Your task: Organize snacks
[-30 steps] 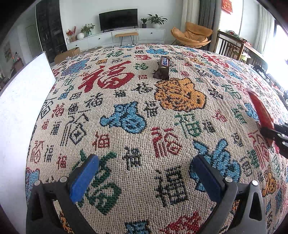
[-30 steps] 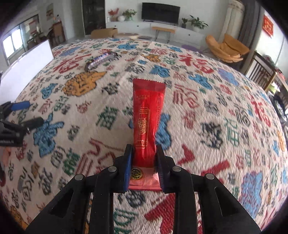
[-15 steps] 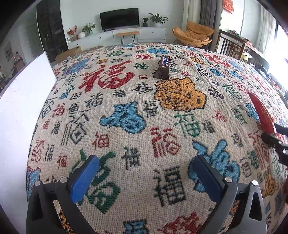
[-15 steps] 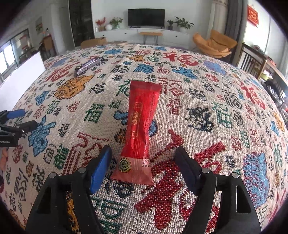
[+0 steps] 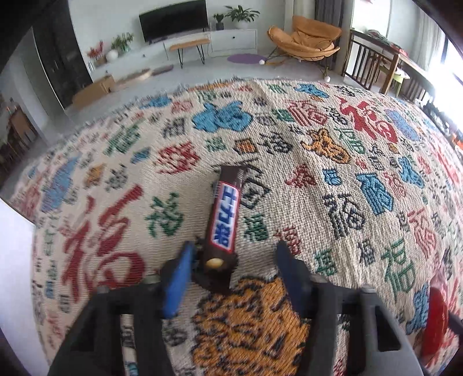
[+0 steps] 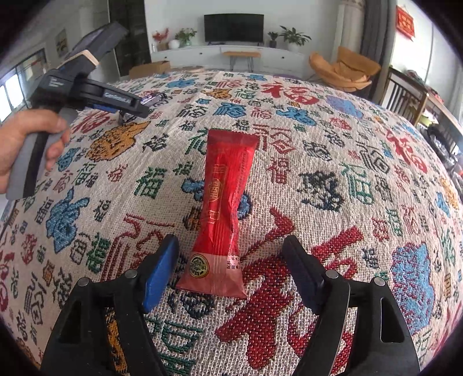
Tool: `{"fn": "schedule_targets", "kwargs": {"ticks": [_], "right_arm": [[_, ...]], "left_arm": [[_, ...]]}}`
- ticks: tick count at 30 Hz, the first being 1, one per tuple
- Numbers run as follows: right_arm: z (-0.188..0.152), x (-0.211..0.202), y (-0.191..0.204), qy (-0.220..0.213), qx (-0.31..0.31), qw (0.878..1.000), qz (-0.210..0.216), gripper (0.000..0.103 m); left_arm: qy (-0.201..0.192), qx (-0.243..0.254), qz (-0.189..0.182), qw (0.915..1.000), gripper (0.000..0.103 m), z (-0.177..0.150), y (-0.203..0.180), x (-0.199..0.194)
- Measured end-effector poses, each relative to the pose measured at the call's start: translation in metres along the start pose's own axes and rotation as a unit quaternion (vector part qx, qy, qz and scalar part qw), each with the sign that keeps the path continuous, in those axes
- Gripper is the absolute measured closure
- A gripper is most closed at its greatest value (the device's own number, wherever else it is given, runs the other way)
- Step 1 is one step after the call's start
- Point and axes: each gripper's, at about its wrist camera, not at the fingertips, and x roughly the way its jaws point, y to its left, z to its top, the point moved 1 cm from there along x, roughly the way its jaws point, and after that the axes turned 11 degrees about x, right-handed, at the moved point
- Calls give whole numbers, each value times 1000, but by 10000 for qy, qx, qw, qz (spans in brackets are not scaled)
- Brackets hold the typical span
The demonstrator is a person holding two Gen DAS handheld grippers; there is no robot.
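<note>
Two blue-padded fingers of the left tongs (image 5: 231, 266) frame the near end of a brown chocolate bar (image 5: 222, 219) in the left wrist view. The jaws are closing: the left pad sits just beside or against the wrapper, while a gap remains on the right side, so the bar is not pinched. The bar lies lengthwise on the desk's woven cloth (image 5: 361, 202) covered in coloured characters. Beyond the cloth's fringed edge are a grey floor, a television (image 5: 173, 18) on a white cabinet, and an orange chair (image 5: 306, 40).

In the right wrist view the right tongs (image 6: 230, 260) stand spread wide, their pads clear of the red snack packet (image 6: 222, 202) that lies flat on the cloth between them. At upper left a hand (image 6: 26, 144) grips the handle of the left tongs, whose tips reach down to the bar at the cloth's far side.
</note>
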Motion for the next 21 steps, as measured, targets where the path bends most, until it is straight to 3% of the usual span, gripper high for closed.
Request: {"fn": "schedule_targets", "kwargs": {"ticks": [1,4,7,15,17,18,19,21], "right_arm": [[0,0,0,-1,-1,10000,0,26],[0,0,-1,1,11,10000,3,26],[1,0,-1,-2,17,10000,-13,26],[1,0,-1,-2,18,10000,-16,26],[1,0,0,-2,17,10000,-18,26],[1,0,0,-2,17,10000,-18,26],[0,0,0,-2,15,10000,-20,26],[1,0,0,-6,10,10000,-30,26]], "left_arm": [[-118,-12,5,9999,85,1,0,-2],[-267,-171,-67,9995,86,-6,6,-10],[-424,-378,-260,9980,86,-33,12,-36],[-31,-129,-567,9983,83,-171,-7,-110],[-78,-67,-564,9984,76,-195,-14,-120],[-152,-33,-550,9984,63,-202,-17,-125],[-226,-6,-503,9985,41,-208,-21,-128],[-357,4,-257,9990,15,-213,-24,-132]]}}
